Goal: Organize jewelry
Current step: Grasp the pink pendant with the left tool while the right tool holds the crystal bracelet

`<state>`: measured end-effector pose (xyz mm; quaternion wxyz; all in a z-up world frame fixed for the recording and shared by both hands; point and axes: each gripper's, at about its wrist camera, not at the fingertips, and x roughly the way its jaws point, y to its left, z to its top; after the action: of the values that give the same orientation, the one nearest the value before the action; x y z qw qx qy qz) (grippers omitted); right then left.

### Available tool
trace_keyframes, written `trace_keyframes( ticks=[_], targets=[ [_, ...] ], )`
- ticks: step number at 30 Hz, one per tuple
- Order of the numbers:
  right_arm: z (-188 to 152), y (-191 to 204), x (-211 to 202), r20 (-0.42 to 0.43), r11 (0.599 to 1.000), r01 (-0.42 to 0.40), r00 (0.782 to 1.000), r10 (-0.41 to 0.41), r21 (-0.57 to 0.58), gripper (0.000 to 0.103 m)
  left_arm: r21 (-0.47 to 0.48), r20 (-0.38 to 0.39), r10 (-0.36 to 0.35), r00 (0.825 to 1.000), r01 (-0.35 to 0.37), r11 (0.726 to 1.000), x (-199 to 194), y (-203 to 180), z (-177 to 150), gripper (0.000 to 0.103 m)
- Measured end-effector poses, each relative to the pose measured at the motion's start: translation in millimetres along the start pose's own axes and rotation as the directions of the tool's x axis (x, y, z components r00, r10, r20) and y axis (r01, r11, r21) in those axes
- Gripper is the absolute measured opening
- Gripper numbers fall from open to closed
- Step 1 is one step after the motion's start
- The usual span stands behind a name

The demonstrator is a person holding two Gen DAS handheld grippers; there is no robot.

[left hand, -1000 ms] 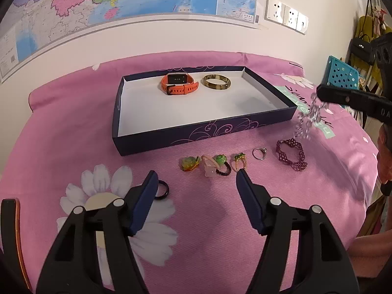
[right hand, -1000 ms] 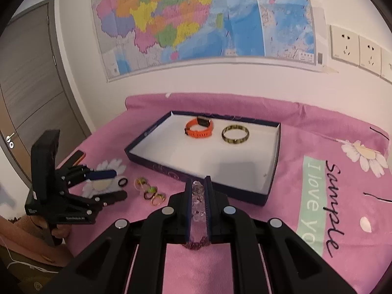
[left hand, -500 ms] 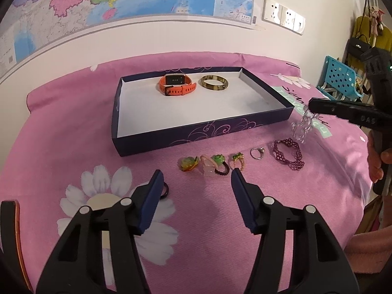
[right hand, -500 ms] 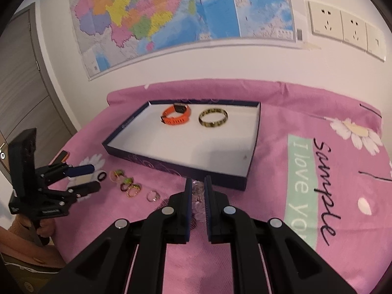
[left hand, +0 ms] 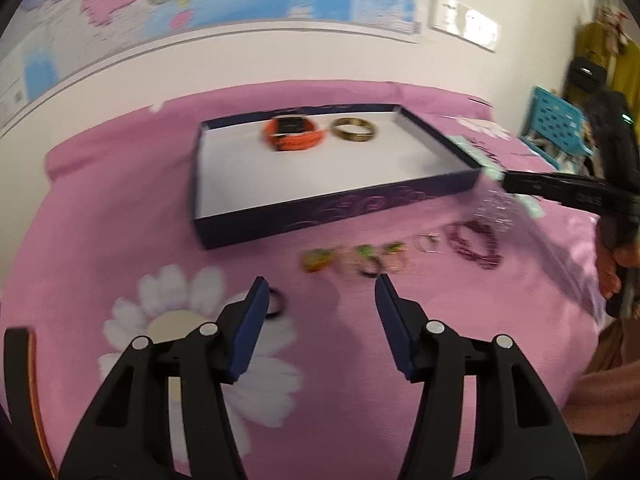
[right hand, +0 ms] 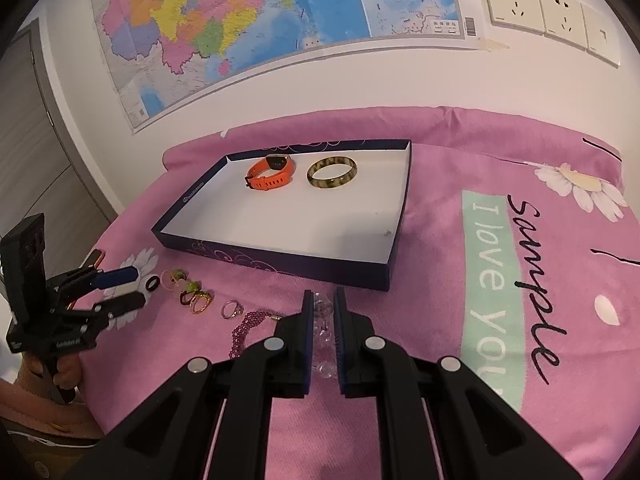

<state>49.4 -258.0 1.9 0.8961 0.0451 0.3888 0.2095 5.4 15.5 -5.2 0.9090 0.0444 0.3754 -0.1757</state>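
A dark blue box (right hand: 288,264) with a white floor holds an orange watch (right hand: 271,172) and a mottled bangle (right hand: 332,173). My right gripper (right hand: 321,305) is shut on a clear bead bracelet (right hand: 322,312) that hangs just in front of the box's near right corner; it also shows in the left wrist view (left hand: 494,210). My left gripper (left hand: 320,292) is open and empty over the cloth. In front of the box lie several small rings (left hand: 360,260), a black ring (left hand: 276,304), a silver ring (right hand: 232,309) and a dark red beaded bracelet (left hand: 476,244).
The pink flowered cloth (right hand: 500,264) covers the table. A wall with a map (right hand: 260,20) and sockets (right hand: 552,12) stands behind. A blue perforated basket (left hand: 556,128) is at the far right.
My right gripper with the clear bracelet has come lower and closer to the box's near corner. My left gripper has shifted slightly, and its view is blurred by motion.
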Motion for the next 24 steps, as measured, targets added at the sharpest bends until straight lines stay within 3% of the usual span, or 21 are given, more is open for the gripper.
trace_keyframes(
  ticks=[3, 6, 15, 19, 24],
  targets=[
    [0.0, 0.2, 0.9, -0.004, 1.0, -0.004, 1.0, 0.004, 0.001, 0.008, 0.003, -0.014, -0.085, 0.996, 0.085, 0.996, 4.5, -9.4, 1.9, 0.051],
    [-0.8, 0.0, 2.2, -0.008, 1.0, -0.009, 1.0, 0.009, 0.003, 0.008, -0.007, -0.032, -0.122, 0.992, 0.122, 0.992, 11.3, -12.7, 2.8, 0.048],
    [-2.7, 1.1, 5.6, -0.015, 1.0, -0.024, 1.0, 0.024, 0.005, 0.008, -0.083, -0.053, -0.053, 0.997, 0.048, 0.995, 30.5, 3.8, 14.6, 0.036],
    [-2.2, 1.3, 5.1, -0.013, 1.0, -0.025, 1.0, 0.025, 0.005, 0.008, -0.105, -0.058, -0.045, 0.997, 0.039, 0.994, 35.1, 9.5, 19.0, 0.011],
    [-2.5, 1.4, 4.9, -0.011, 1.0, -0.027, 1.0, 0.027, 0.004, 0.008, -0.109, -0.046, -0.054, 0.997, 0.048, 0.993, 32.8, 10.6, 18.3, 0.004]
  ],
)
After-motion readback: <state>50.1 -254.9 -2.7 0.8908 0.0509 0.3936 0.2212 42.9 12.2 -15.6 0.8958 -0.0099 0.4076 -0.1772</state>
